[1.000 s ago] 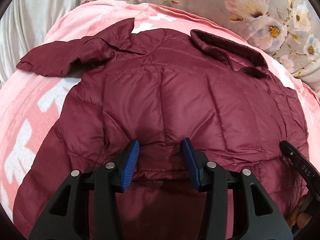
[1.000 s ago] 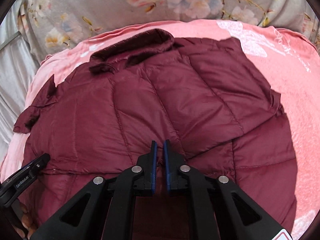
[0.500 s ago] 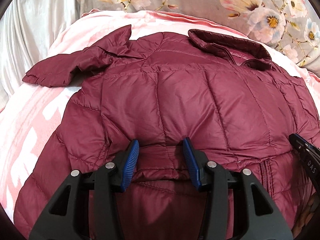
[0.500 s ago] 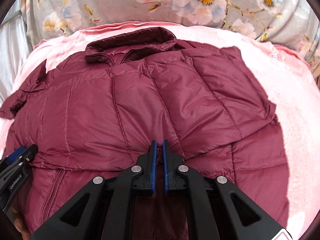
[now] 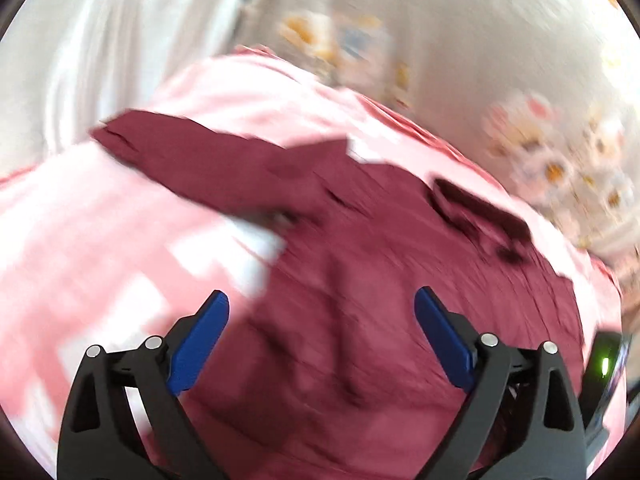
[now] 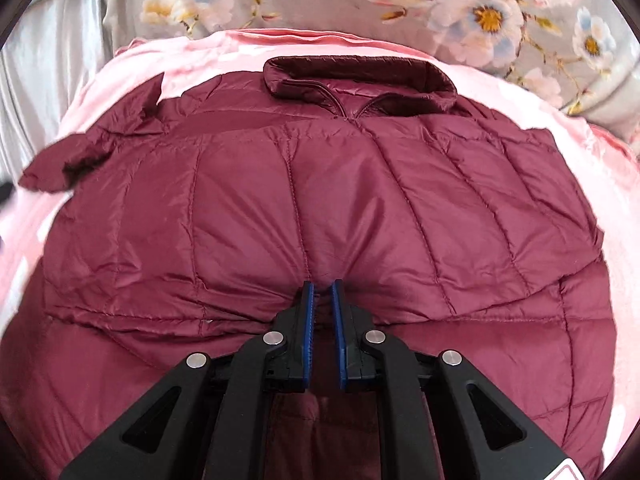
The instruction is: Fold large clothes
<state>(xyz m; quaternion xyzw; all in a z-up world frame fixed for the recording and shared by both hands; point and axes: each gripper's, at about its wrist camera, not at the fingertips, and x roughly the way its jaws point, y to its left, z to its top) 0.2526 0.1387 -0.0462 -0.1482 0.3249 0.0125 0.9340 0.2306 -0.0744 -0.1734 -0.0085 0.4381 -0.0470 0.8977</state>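
A maroon quilted puffer jacket [image 6: 320, 208] lies on a pink blanket [image 6: 592, 200], collar [image 6: 360, 76] at the far side, its lower part folded up over the body. My right gripper [image 6: 322, 286] is shut on a pinch of the jacket's folded edge. One sleeve [image 6: 84, 152] sticks out at the left. The left wrist view is motion-blurred: the jacket [image 5: 380, 280] and its sleeve [image 5: 208, 164] show below my left gripper [image 5: 320, 304], which is wide open and holds nothing. The right gripper's body shows at that view's right edge [image 5: 604, 364].
A grey floral bedcover or pillow [image 6: 440, 0] lies beyond the blanket. Pale silvery fabric [image 6: 44, 60] is at the far left. The pink blanket [image 5: 100, 248] with white pattern spreads to the left of the jacket.
My left gripper has let go of the jacket's edge, opened wide and swung away to the left, blurring its view. My right gripper stays shut on the fold.
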